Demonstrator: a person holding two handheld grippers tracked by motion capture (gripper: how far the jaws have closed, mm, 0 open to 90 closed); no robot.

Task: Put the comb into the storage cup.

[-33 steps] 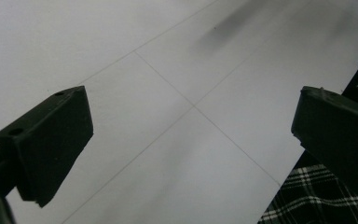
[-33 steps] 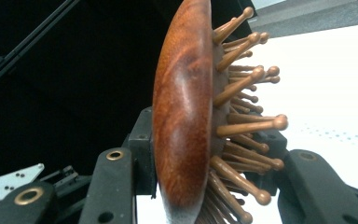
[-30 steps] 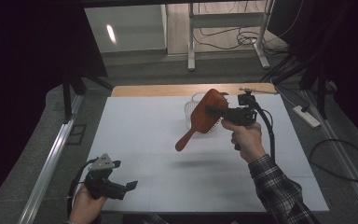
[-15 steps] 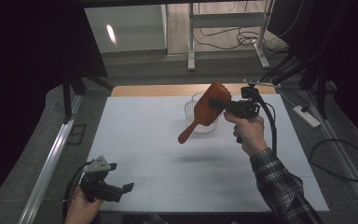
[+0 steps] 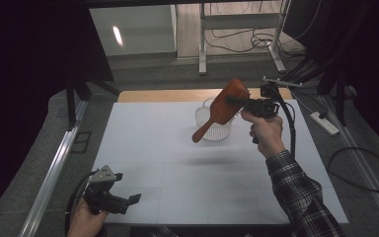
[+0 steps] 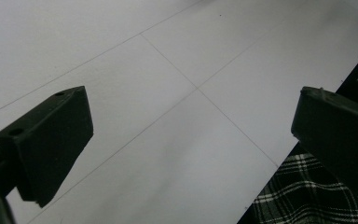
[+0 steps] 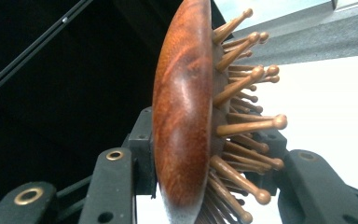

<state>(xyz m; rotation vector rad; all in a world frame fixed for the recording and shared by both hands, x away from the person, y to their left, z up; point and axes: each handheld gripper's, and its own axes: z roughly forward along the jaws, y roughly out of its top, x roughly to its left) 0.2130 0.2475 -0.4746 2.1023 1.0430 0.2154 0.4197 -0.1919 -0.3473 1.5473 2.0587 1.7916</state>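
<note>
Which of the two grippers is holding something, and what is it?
The right gripper, raised above the white basket, clamps a wooden hairbrush. The left gripper is open and empty.

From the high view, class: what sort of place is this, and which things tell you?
Probably a lab or workshop recording bench, not a home: a white table ringed by dark curtains, loose cables and a power strip on the floor, and metal stand legs behind.
</note>
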